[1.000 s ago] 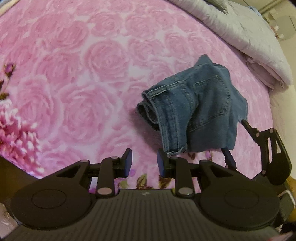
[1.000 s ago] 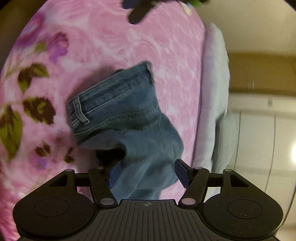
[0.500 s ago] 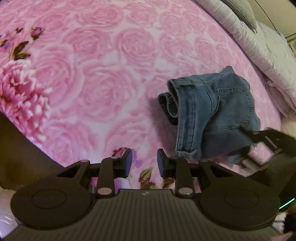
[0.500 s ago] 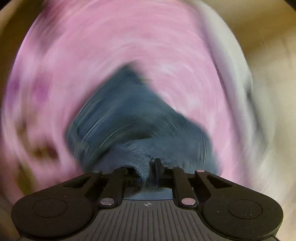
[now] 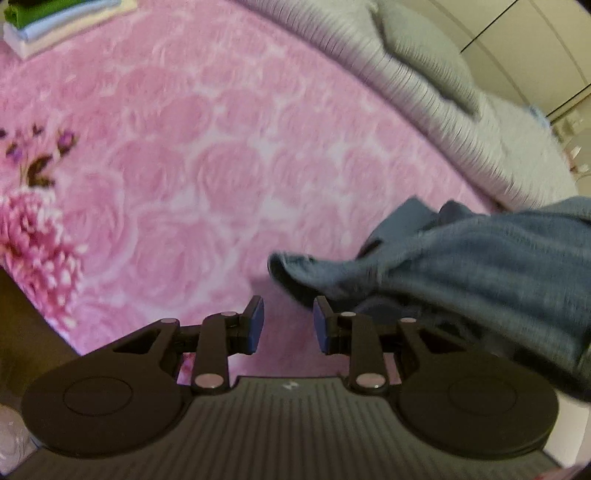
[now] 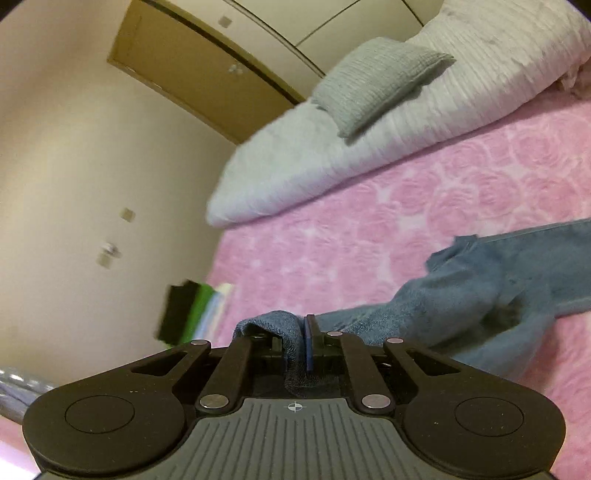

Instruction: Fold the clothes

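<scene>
Blue jeans point(image 5: 461, 258) hang lifted and stretched across the right of the left wrist view, over the pink rose bedspread point(image 5: 221, 166). My left gripper point(image 5: 288, 325) hovers beside their lower end, jaws apart, nothing between its blue pads. In the right wrist view the jeans point(image 6: 498, 288) trail off to the right, while a fold of their denim is pinched in my right gripper point(image 6: 301, 332). Its jaws are still closing on that fold.
A grey quilt point(image 5: 424, 122) with a grey pillow point(image 5: 424, 62) lies along the far side of the bed. A stack of folded clothes point(image 5: 48, 22) sits at the far left corner, the same stack point(image 6: 192, 314) showing near the wall. Wardrobe doors stand behind.
The right gripper shut on the jeans and lifted them off the bedspread, its view swinging toward the wall. The left gripper rose and tilted, still open.
</scene>
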